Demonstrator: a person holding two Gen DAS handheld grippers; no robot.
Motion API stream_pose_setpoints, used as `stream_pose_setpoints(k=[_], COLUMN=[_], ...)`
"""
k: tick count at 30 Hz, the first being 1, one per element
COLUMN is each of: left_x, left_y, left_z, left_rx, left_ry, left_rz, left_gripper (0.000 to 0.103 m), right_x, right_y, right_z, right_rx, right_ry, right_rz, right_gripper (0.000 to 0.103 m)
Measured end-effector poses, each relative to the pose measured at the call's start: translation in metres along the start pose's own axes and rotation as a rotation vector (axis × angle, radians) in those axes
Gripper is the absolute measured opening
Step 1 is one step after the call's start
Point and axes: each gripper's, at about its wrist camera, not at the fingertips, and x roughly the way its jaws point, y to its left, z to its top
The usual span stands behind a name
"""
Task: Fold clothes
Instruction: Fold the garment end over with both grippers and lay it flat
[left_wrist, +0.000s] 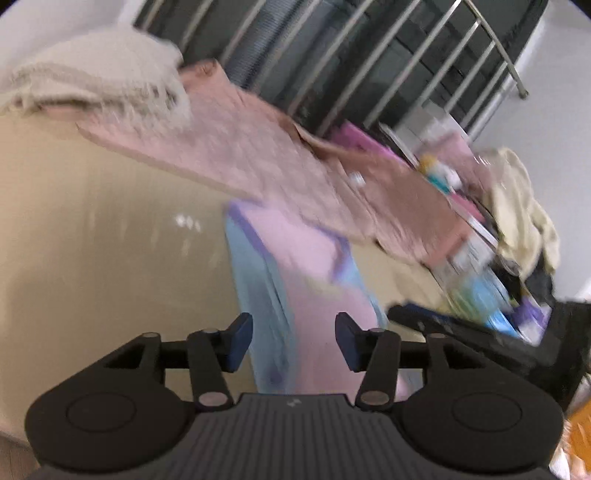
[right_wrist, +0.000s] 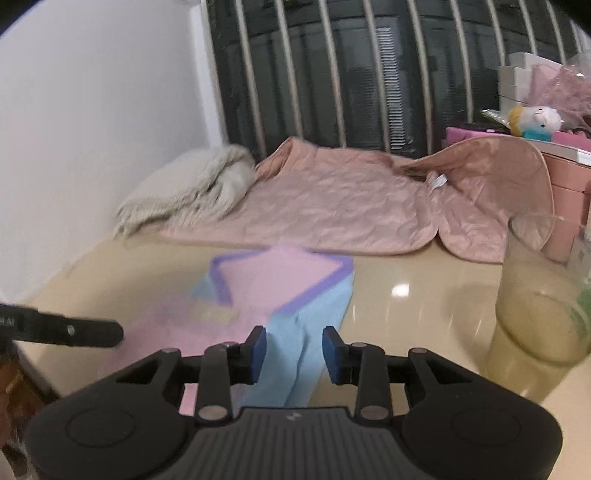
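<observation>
Pink top with purple trim and light-blue sleeves (right_wrist: 284, 280) lies flat on the glossy beige tabletop (right_wrist: 406, 295), neckline end pointing away toward the quilted dusty-pink jacket (right_wrist: 332, 206) spread just behind it. One blue sleeve lies along the top's right edge, running back toward the right gripper (right_wrist: 293, 352); pink body panel shows in the middle. Right gripper hovers over that sleeve, blue pads apart, nothing between them. Left gripper (left_wrist: 293, 343) sits above the near end of the top, pads (left_wrist: 238, 341) also spread wide, gripping nothing; its view is motion-blurred. A shaggy cream knit (right_wrist: 192, 188) is bunched left of the jacket, and a tall clear glass tumbler (right_wrist: 535, 302) stands right of the top, close to the sleeve side. Step in hand, as a judgement: both claws open over the pink top, which fits either lining up for a grab or just having let go of a fold; can't settle which. Any next grab needs pads pinching one cloth layer near an edge, and clearance from the tumbler.
</observation>
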Motion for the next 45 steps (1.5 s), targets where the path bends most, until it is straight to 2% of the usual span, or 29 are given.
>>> stream_pose_setpoints(k=[2, 4, 6, 7, 9, 12, 13, 15, 16, 17, 18, 19, 21, 25, 28, 31, 33, 34, 35, 36, 37, 38, 40, 42, 45], left_x=[0.012, 0.036, 0.063, 0.078, 0.104, 0.130, 0.135, 0.139, 0.141, 0.141, 0.141, 0.137, 0.127, 0.072, 0.030, 0.009, -0.005, -0.012, -0.019, -0.026, -0.033, -0.038, -0.029, -0.014, 0.006], left_y=[0.003, 0.014, 0.021, 0.022, 0.022, 0.026, 0.026, 0.025, 0.024, 0.023, 0.022, 0.023, 0.022, 0.005, -0.005, -0.004, -0.003, -0.003, -0.002, -0.002, -0.002, -0.002, -0.012, -0.025, -0.040], left_z=[0.027, 0.057, 0.081, 0.089, 0.099, 0.101, 0.100, 0.095, 0.093, 0.091, 0.089, 0.088, 0.086, 0.074, 0.049, 0.022, 0.003, -0.006, -0.015, -0.025, -0.034, -0.039, -0.031, -0.026, -0.037], left_rx=[-0.012, -0.066, -0.080, -0.066, -0.039, -0.047, -0.053, -0.033, -0.018, -0.003, 0.005, -0.001, -0.011, 0.010, 0.019, -0.011, -0.030, -0.040, -0.050, -0.060, -0.070, -0.073, -0.028, 0.031, 0.106], left_ry=[-0.008, 0.042, 0.082, 0.080, 0.074, 0.114, 0.127, 0.135, 0.137, 0.137, 0.135, 0.127, 0.108, 0.016, -0.032, -0.032, -0.032, -0.033, -0.033, -0.033, -0.033, -0.041, -0.079, -0.100, -0.061], left_rz=[0.055, 0.102, 0.133, 0.175, 0.263, 0.284, 0.275, 0.263, 0.265, 0.274, 0.275, 0.260, 0.232, 0.148, 0.112, 0.094, 0.082, 0.076, 0.070, 0.064, 0.058, 0.049, 0.056, 0.087, 0.123], left_gripper=[0.050, 0.053, 0.056, 0.056, 0.056, 0.054, 0.051, 0.036, 0.023, 0.009, 0.005, 0.004, 0.002, 0.002, 0.002, 0.004, 0.012, 0.023, 0.031, 0.034, 0.039, 0.045, 0.050, 0.050, 0.050], right_x=[0.009, 0.016, 0.030, 0.042, 0.072, 0.111, 0.121, 0.137, 0.141, 0.143, 0.144, 0.141, 0.126, 0.058, -0.007, -0.044, -0.059, -0.066, -0.074, -0.081, -0.084, -0.081, -0.073, -0.052, -0.025], right_y=[0.000, 0.001, 0.001, 0.001, -0.001, -0.010, -0.013, -0.016, -0.017, -0.016, -0.016, -0.015, -0.011, -0.004, -0.002, -0.011, -0.018, -0.019, -0.018, -0.016, -0.014, -0.011, -0.003, 0.011, 0.035], right_z=[0.011, 0.032, 0.057, 0.069, 0.086, 0.099, 0.099, 0.096, 0.093, 0.089, 0.086, 0.085, 0.083, 0.074, 0.042, 0.002, -0.019, -0.024, -0.024, -0.024, -0.022, -0.017, -0.009, -0.010, -0.020], right_rx=[0.002, -0.008, -0.020, -0.039, -0.050, -0.004, 0.007, 0.017, 0.021, 0.023, 0.025, 0.025, 0.014, -0.034, -0.065, -0.040, -0.003, 0.008, 0.007, 0.007, 0.005, 0.002, -0.010, -0.043, -0.094], right_ry=[0.004, -0.004, 0.002, 0.027, 0.100, 0.206, 0.234, 0.284, 0.293, 0.292, 0.290, 0.280, 0.230, 0.070, -0.003, 0.039, 0.078, 0.077, 0.046, 0.016, -0.008, -0.023, -0.045, -0.032, -0.003], right_rz=[-0.003, -0.058, -0.112, -0.127, -0.165, -0.204, -0.201, -0.207, -0.215, -0.218, -0.216, -0.207, -0.190, -0.119, -0.047, -0.003, -0.008, -0.014, -0.026, -0.038, -0.041, -0.033, -0.020, -0.008, 0.026], right_gripper=[0.031, 0.032, 0.042, 0.051, 0.051, 0.050, 0.048, 0.028, 0.014, 0.010, 0.007, 0.002, 0.002, 0.002, 0.002, 0.006, 0.020, 0.028, 0.031, 0.034, 0.041, 0.043, 0.043, 0.043, 0.041])
